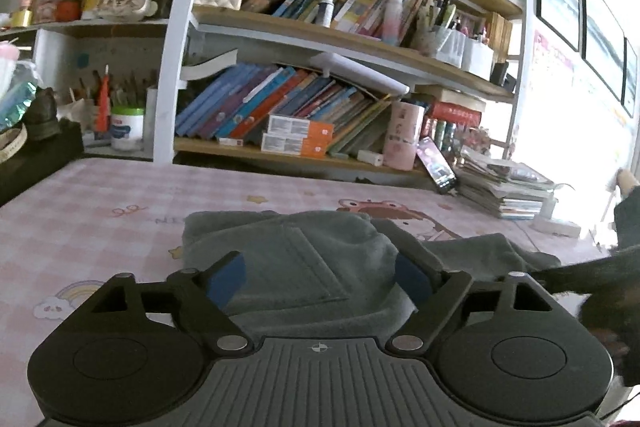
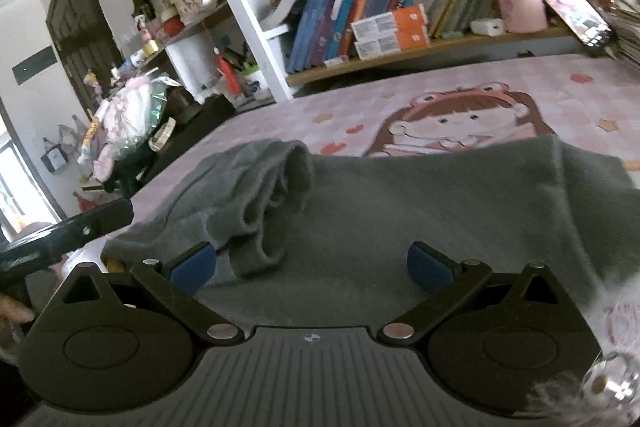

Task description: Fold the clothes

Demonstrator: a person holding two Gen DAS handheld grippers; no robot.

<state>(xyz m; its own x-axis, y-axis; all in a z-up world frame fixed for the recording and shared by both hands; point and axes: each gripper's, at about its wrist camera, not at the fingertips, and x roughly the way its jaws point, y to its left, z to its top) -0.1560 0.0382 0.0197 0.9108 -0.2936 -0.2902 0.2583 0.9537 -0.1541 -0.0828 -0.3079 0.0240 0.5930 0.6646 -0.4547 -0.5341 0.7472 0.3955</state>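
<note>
A grey garment [image 1: 288,267] with a stitched pocket lies on the pink checked tablecloth [image 1: 100,219]. My left gripper [image 1: 320,279] hangs low over its near part. The jaws stand wide and the blue pads [image 1: 228,279] press on nothing. In the right wrist view the same grey garment [image 2: 420,203] spreads flat, with a bunched, rolled fold [image 2: 272,195] at its left. My right gripper [image 2: 312,267] stands open just above the cloth, close to that fold, with nothing pinched. Part of the left gripper [image 2: 80,231] shows at that view's left edge.
A bookshelf [image 1: 320,39] full of books, cups and boxes stands along the table's far edge. A phone [image 1: 436,167] leans against it beside a stack of magazines [image 1: 508,191]. A dark box with clutter [image 1: 36,151] sits at the far left.
</note>
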